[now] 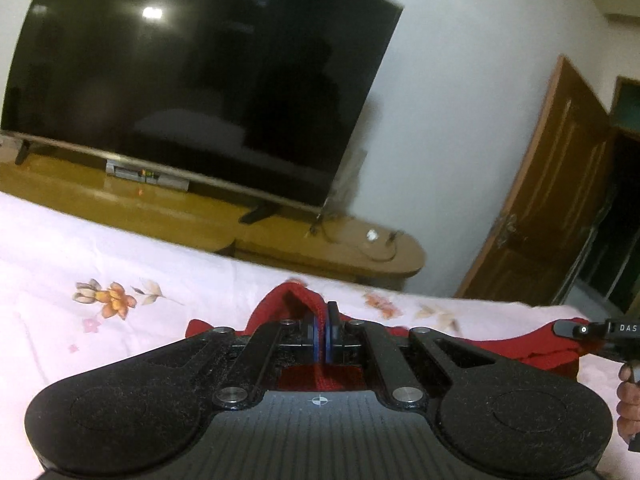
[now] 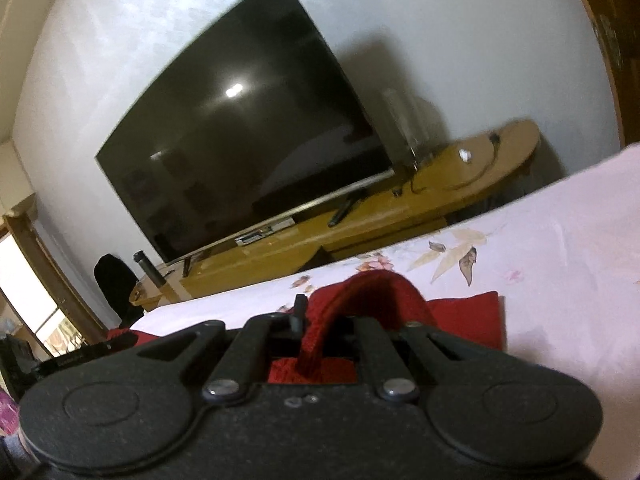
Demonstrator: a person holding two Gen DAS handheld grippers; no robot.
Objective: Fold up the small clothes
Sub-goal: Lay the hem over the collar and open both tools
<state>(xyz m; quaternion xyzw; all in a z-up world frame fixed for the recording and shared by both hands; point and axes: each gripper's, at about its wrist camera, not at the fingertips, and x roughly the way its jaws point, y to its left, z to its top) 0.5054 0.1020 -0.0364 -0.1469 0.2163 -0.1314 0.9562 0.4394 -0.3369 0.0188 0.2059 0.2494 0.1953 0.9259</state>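
A red knitted garment (image 1: 532, 346) lies on a pink flowered bedsheet (image 1: 52, 248). My left gripper (image 1: 325, 322) is shut on a raised fold of the red cloth, which bulges up just past its blue pads. In the right wrist view the red garment (image 2: 466, 316) humps up over my right gripper (image 2: 316, 320), which is shut on a bunched strip of it; the right finger is hidden under the cloth. At the right edge of the left wrist view, the other gripper's black tip (image 1: 576, 330) and a hand (image 1: 628, 404) hold the same garment.
A large dark television (image 1: 192, 80) stands on a low wooden cabinet (image 1: 280, 240) beyond the bed's far edge. A brown wooden door (image 1: 548, 196) stands at the right. In the right wrist view a black chair (image 2: 116, 280) sits at the cabinet's left end.
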